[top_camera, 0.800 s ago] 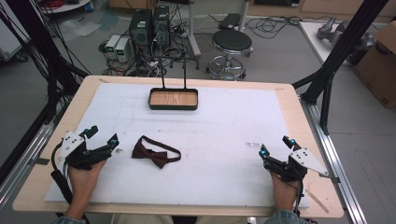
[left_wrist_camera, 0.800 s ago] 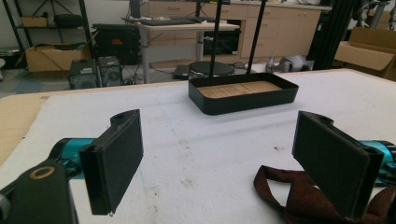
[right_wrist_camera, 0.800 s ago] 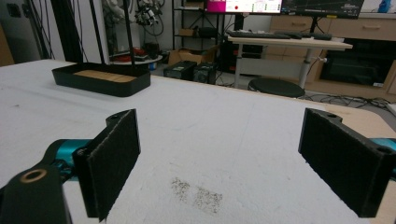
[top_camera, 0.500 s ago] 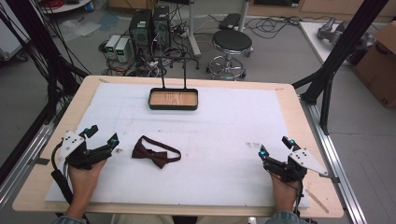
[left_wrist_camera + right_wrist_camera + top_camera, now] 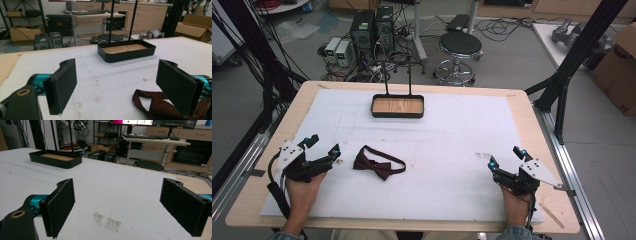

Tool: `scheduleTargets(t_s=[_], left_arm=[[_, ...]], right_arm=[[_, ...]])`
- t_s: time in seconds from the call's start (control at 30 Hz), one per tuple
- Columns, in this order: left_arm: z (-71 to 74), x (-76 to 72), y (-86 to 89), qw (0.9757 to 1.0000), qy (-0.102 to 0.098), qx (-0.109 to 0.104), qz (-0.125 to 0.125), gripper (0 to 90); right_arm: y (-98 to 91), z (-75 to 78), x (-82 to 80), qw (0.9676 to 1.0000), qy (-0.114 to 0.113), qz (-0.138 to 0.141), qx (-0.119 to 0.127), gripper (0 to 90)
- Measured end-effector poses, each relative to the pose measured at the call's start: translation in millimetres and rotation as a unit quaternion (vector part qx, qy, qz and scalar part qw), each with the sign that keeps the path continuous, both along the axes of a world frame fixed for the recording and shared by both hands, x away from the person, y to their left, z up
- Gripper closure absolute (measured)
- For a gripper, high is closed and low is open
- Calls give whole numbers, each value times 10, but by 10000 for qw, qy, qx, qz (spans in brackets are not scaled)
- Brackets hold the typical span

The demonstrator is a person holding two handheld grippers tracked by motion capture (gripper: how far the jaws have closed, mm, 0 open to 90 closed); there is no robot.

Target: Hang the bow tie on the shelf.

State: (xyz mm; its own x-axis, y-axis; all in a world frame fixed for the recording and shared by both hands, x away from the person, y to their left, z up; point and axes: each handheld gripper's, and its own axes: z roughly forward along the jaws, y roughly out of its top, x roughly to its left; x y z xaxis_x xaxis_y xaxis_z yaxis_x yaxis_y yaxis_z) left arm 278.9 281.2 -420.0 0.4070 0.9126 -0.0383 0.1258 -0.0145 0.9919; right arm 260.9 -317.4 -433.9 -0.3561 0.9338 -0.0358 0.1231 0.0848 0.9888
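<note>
My left claw point(image 5: 323, 150) sits by the desk's near-left corner, jaws apart, empty. Bow tie point(image 5: 378, 163) lies just to its right, long axis roughly along the near edge, so left's way nearer. Right claw point(image 5: 506, 160), near-right corner, also apart, well off. Left gripper view shows strap by my jaw. Tray point(image 5: 397, 106) sits at far edge.

Left claw point(image 5: 323, 148) rests near the left edge, jaws wide apart; right claw point(image 5: 506, 157) near the right edge, likewise spread.
</note>
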Motion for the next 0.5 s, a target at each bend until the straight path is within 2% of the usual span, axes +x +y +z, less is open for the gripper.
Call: scheduleTargets(t_s=[0.33, 0.43, 0.47, 0.5], left_arm=[[-15, 36, -61, 9995, 154, 197, -214, 174], [-24, 51, -96, 9984, 183, 279, -464, 174], [-29, 59, -119, 9972, 176, 287, -662, 178], [-29, 59, -119, 9972, 176, 287, -662, 181]], right_arm=[[2, -1, -1, 10000, 21, -7, -13, 117], [2, -2, 0, 10000, 27, -15, -24, 117], [3, -2, 0, 10000, 31, -15, -23, 117], [2, -2, 2, 10000, 24, 0, -40, 117]])
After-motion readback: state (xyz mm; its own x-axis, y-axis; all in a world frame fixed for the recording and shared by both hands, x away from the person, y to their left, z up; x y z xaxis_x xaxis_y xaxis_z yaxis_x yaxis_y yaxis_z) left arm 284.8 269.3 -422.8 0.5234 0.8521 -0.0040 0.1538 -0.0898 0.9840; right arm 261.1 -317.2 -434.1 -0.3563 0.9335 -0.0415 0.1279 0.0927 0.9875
